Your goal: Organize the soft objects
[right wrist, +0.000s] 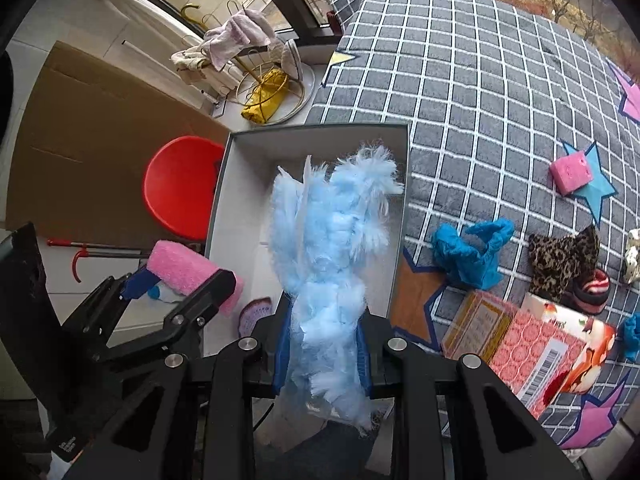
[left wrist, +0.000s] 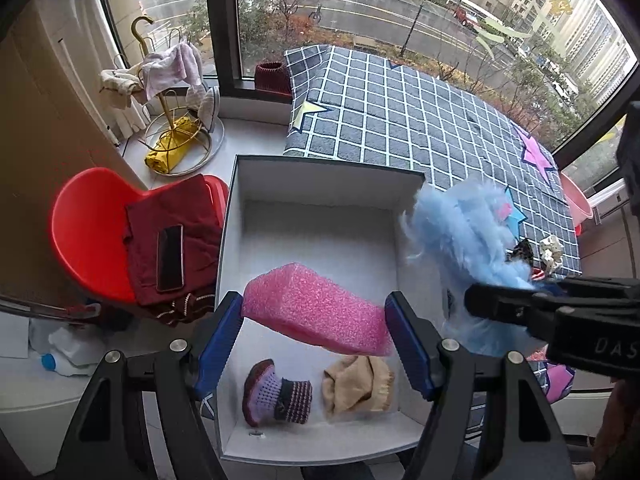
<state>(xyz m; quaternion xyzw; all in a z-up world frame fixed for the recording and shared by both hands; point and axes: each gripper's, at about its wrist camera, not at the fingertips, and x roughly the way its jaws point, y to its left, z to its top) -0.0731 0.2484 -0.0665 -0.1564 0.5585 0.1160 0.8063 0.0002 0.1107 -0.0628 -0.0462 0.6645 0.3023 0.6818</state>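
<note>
The left hand-held gripper (left wrist: 314,342) is clamped on a pink sponge (left wrist: 316,307), holding it tilted above the white box (left wrist: 320,178), where a knitted bootie (left wrist: 276,398) and a beige cloth (left wrist: 358,386) lie. The right hand-held gripper (right wrist: 322,354) pinches a blue fluffy toy (right wrist: 326,260) upright over the box's right edge, beside the bed (right wrist: 480,92).
</note>
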